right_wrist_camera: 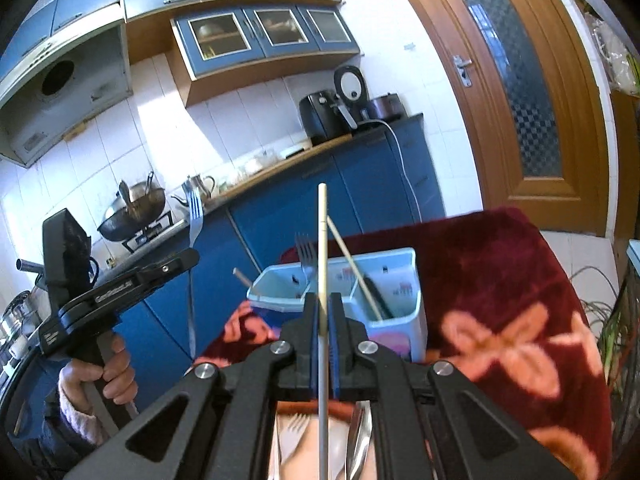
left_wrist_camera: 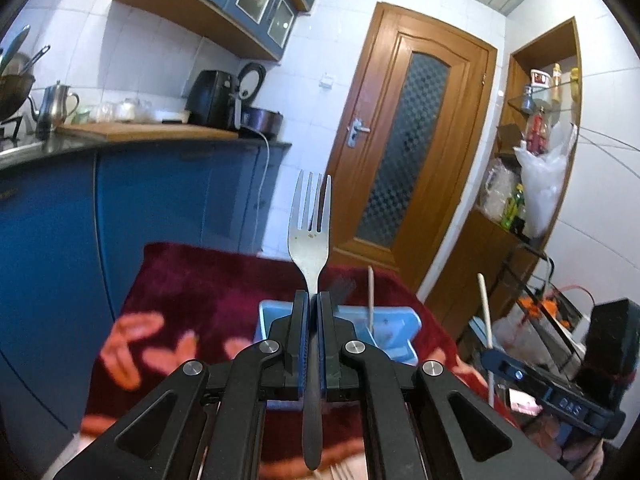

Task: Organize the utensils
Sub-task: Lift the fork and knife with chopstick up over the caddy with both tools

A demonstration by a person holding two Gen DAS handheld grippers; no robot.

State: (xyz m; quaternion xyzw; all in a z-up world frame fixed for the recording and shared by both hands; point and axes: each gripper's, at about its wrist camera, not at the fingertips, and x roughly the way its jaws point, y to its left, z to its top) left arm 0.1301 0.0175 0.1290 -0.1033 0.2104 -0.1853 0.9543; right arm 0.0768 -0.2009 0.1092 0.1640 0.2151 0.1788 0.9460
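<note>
My left gripper (left_wrist_camera: 313, 298) is shut on a steel fork (left_wrist_camera: 311, 224), tines up, held above and in front of the light blue utensil caddy (left_wrist_camera: 394, 334). My right gripper (right_wrist_camera: 323, 300) is shut on a pale chopstick (right_wrist_camera: 322, 248), held upright just in front of the same caddy (right_wrist_camera: 396, 276). The caddy stands on a dark red flowered cloth (right_wrist_camera: 500, 280). It holds a fork (right_wrist_camera: 305, 254) in its left compartment and a chopstick (right_wrist_camera: 352, 268) with a dark utensil in the right one. The left gripper (right_wrist_camera: 188, 256) with its fork shows at the left of the right wrist view.
More cutlery (right_wrist_camera: 356, 440) lies on a plate below the right gripper. Blue kitchen cabinets (left_wrist_camera: 168, 200) and a countertop with a kettle (left_wrist_camera: 54, 106) and air fryer (left_wrist_camera: 212, 98) stand behind. A wooden door (left_wrist_camera: 404, 144) and a shelf unit (left_wrist_camera: 532, 140) are at the right.
</note>
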